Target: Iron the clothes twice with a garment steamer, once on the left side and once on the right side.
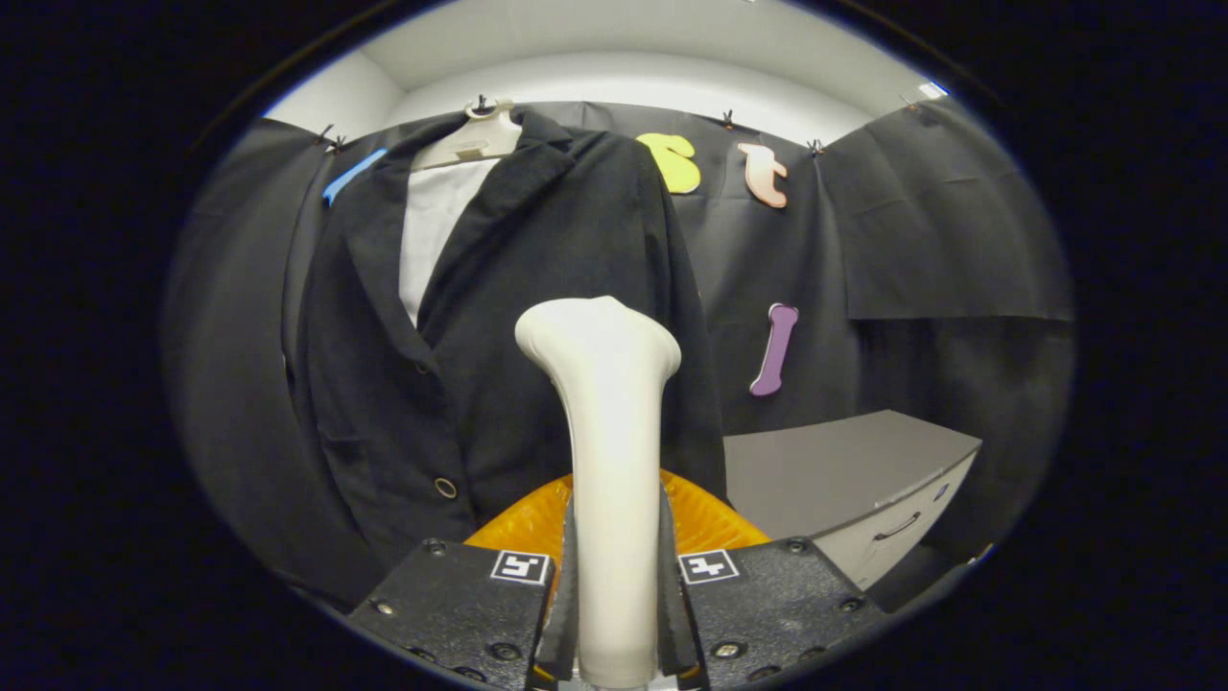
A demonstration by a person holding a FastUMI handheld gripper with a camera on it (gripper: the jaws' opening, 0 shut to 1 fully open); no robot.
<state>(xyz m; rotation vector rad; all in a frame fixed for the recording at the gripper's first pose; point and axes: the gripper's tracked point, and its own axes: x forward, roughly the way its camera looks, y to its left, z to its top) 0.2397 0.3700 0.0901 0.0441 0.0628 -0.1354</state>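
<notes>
Black cloth lines the booth under a pale ceiling, and a grey cabinet [854, 480] with drawer handles stands off to the right. The tongs [614, 614] are clamped on the steamer's [606, 461] white handle, which stands upright between them, its flared head up against the dark jacket [518, 317] hanging on a hanger [475, 139]. An orange thing [700, 518] sits behind.

We're looking into a staged recording booth, not a lived-in room: black cloth [921, 221] is clipped up as walls under a plain white ceiling [614, 58]. A dark jacket [518, 317] hangs on a pale mannequin form [475, 139], and a grey drawer cabinet [854, 480] sits beside it.
</notes>
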